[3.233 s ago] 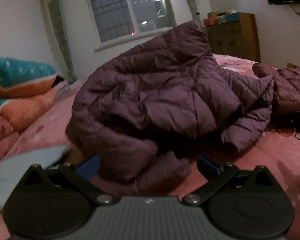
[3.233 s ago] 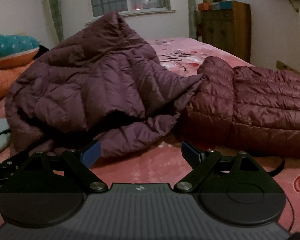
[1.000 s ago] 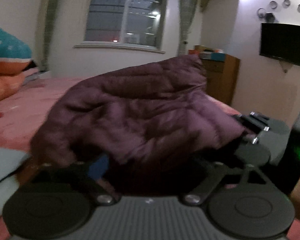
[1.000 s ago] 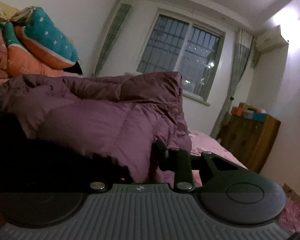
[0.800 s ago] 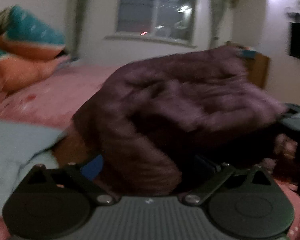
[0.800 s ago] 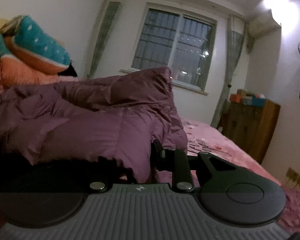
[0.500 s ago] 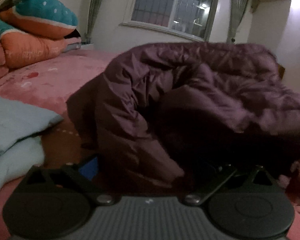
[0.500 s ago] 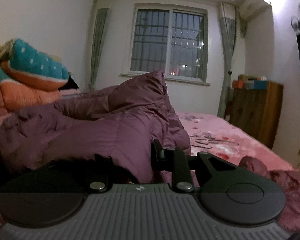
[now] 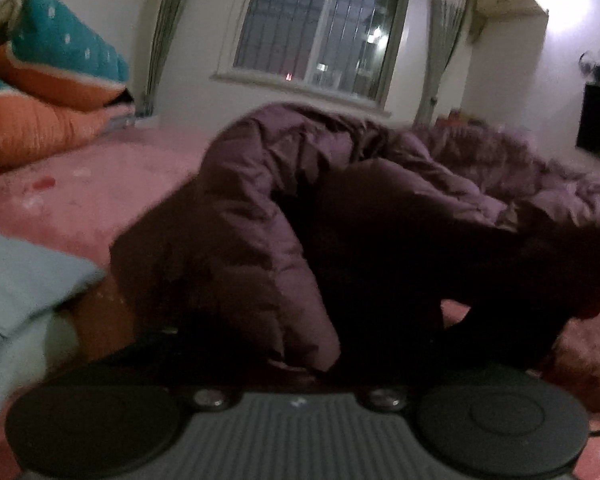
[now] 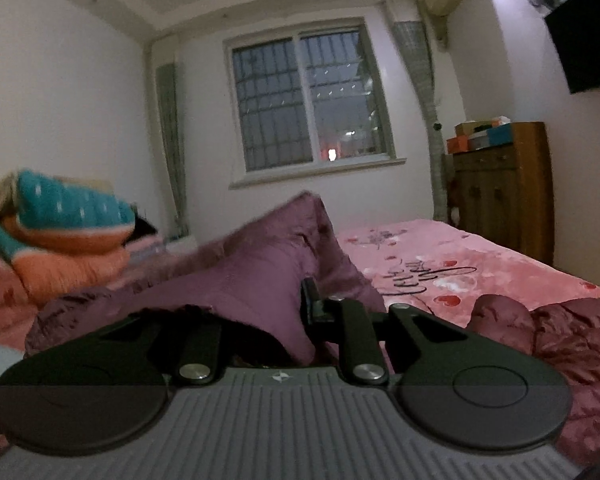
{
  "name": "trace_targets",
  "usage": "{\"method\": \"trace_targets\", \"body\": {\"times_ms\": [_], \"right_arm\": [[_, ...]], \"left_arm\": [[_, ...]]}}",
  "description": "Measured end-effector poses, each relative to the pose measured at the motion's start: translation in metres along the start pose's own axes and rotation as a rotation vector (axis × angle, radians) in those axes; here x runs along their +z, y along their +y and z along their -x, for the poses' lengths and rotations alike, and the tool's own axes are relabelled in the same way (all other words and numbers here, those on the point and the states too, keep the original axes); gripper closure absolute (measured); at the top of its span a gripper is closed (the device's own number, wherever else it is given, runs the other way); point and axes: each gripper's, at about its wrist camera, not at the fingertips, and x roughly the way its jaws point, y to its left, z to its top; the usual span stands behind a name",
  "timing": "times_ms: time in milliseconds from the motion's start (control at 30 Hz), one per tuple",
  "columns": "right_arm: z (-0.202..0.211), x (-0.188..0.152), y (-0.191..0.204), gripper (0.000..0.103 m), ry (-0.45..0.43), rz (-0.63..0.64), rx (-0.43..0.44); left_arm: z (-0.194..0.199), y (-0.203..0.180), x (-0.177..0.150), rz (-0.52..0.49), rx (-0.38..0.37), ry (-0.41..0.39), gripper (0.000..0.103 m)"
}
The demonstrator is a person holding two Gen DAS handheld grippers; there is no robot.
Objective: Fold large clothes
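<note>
Purple quilted jacket [image 9: 284,216]: heaped on the pink bedspread [image 9: 80,200], bunched and folded over itself, puffy, creased, dark in the folds; near hem draped over both grippers.
Containers: wooden cabinet [image 10: 500,184] at far right wall, doors shut, contents not seen; small boxes [image 10: 482,132] stacked on top of it.
Second jacket [image 10: 572,336]: dark red, quilted, laid on the bed at near right, just beside the purple one.
Bedding: teal-and-orange quilts [image 10: 64,224] stacked at far left; pale blue cloth [image 9: 16,292] at near left.
Left gripper [image 9: 300,360]: fingers buried under jacket fabric, picture blurred and dark; open or closed cannot be told.
Right gripper [image 10: 260,320]: fingers drawn close together, a fold of the purple jacket clamped between them; right finger [image 10: 310,300] seen pressed against the fabric, left one hidden under it.
</note>
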Motion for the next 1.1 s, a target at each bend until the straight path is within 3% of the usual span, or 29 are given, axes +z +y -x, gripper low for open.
{"method": "trace_targets", "body": {"times_ms": [200, 400, 600, 833, 967, 1100], "right_arm": [[0.044, 0.02, 0.0, 0.083, -0.051, -0.121, 0.0], [0.101, 0.055, 0.013, 0.085, -0.162, -0.151, -0.002], [0.151, 0.081, 0.033, 0.087, -0.241, -0.109, 0.01], [0.208, 0.111, 0.049, 0.095, -0.39, -0.07, 0.016], [0.22, 0.12, 0.05, 0.096, -0.464, -0.009, -0.013], [0.217, 0.105, 0.045, 0.096, -0.401, 0.007, -0.031]], "left_arm": [[0.068, 0.005, 0.033, 0.049, -0.035, -0.135, 0.088], [0.124, 0.011, 0.056, 0.13, -0.045, -0.247, 0.089], [0.172, 0.001, 0.065, 0.134, -0.081, -0.343, 0.089], [0.23, -0.008, 0.081, 0.107, -0.151, -0.477, 0.089], [0.249, -0.015, 0.088, 0.107, -0.186, -0.498, 0.089], [0.249, -0.018, 0.086, 0.096, -0.17, -0.485, 0.089]]}}
